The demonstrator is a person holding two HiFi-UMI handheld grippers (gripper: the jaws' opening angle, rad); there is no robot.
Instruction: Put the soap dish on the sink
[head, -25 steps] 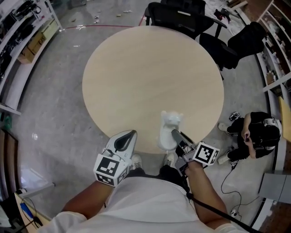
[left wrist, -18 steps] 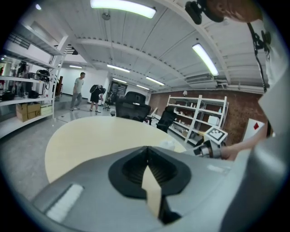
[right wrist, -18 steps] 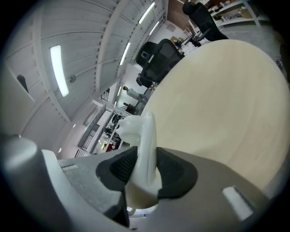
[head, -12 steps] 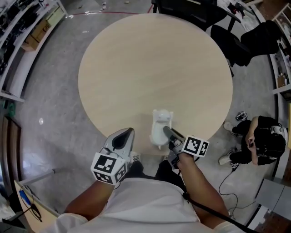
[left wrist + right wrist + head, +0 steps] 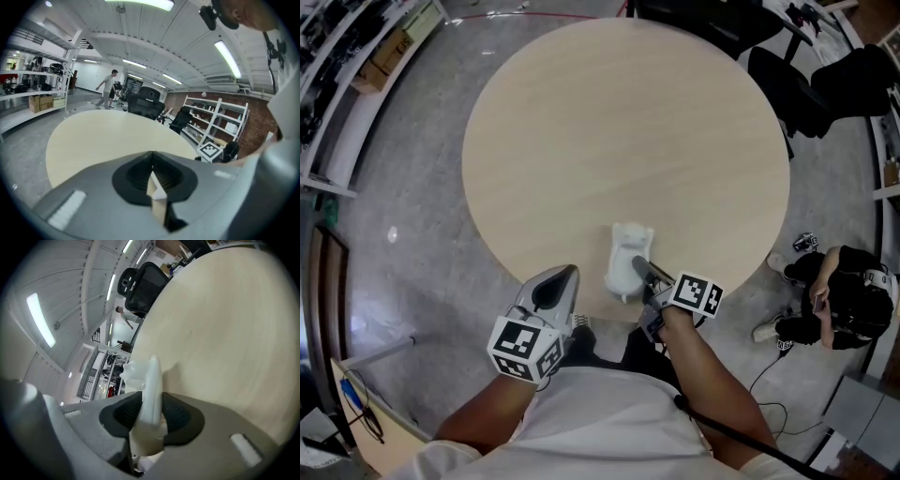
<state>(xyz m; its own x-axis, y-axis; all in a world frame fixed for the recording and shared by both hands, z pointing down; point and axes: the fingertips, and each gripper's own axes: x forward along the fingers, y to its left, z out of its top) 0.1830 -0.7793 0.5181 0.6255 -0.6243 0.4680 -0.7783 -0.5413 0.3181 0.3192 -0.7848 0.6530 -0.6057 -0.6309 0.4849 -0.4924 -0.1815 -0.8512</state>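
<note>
A white soap dish (image 5: 627, 257), shaped like a small animal, is held on edge over the near rim of the round beige table (image 5: 628, 122). My right gripper (image 5: 640, 269) is shut on it, and in the right gripper view the dish (image 5: 151, 380) stands upright between the black pads (image 5: 180, 416). My left gripper (image 5: 562, 278) hangs just off the table's near edge, left of the dish. Its jaws meet in the left gripper view (image 5: 151, 174) with nothing between them. No sink shows in any view.
Black office chairs (image 5: 806, 89) stand beyond the table at the upper right. A person (image 5: 844, 300) sits on the floor to the right. Shelving (image 5: 337, 84) lines the left wall. Grey floor surrounds the table.
My right gripper has come down and slightly left with the soap dish, closer to the table's near rim. The left gripper has dropped a little and rolled.
</note>
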